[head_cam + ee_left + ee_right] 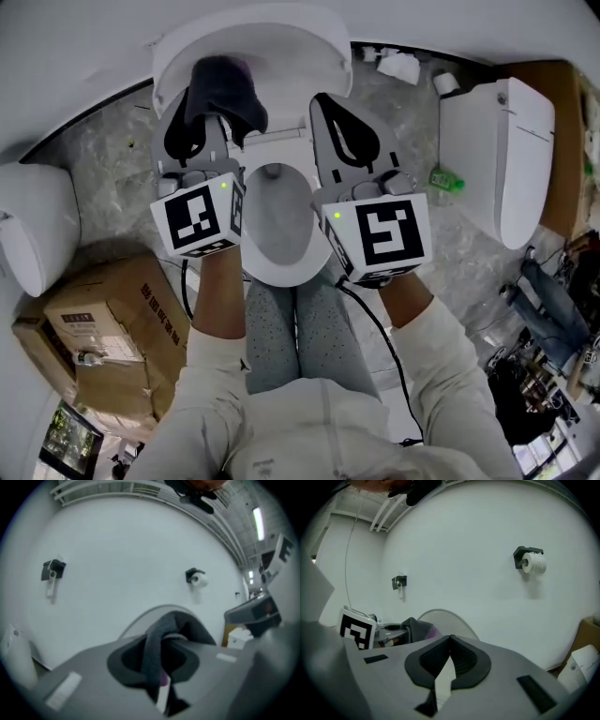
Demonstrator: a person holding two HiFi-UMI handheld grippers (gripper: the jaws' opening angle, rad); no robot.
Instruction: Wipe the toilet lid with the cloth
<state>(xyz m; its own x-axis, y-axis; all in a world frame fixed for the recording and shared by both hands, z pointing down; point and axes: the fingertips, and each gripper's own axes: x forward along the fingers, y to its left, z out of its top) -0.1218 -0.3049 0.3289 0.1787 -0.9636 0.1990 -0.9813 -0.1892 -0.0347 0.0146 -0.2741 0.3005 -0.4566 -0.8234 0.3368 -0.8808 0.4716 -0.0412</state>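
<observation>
**Cloth at the raised lid, in a white-walled room with a marble floor**

Head view: the floor (112, 178) is grey marbled tile and meets a plain white wall at the top. One toilet stands in the middle with its bowl (277, 234) open and its toilet lid (281, 42) raised against the wall. A second toilet (502, 159), with its lid down, stands to the right. A rounded white fixture (33, 225) shows at the left edge, and a cardboard box (103, 319) lies at lower left. There are two grippers and one cloth. The left gripper (200, 111) is clamped on the dark cloth (225, 89), which hangs in front of the lower left part of the lid. The right gripper (330, 105) hovers over the right side of the seat.

Left gripper view: the jaws pinch the cloth (159, 639), which loops up between them, and the lid (140, 620) curves white just behind it. The wall (122, 550) carries two black fittings: a roll holder (196, 577) with one paper roll, and a small bracket (52, 569) further left.

Right gripper view: the jaws are pressed together with nothing between them. To the left are the left gripper's marker cube (357, 629), the cloth (415, 629) and the lid (445, 620). The same two fittings show on the wall, the roll holder (530, 559) and the bracket (399, 582).
</observation>
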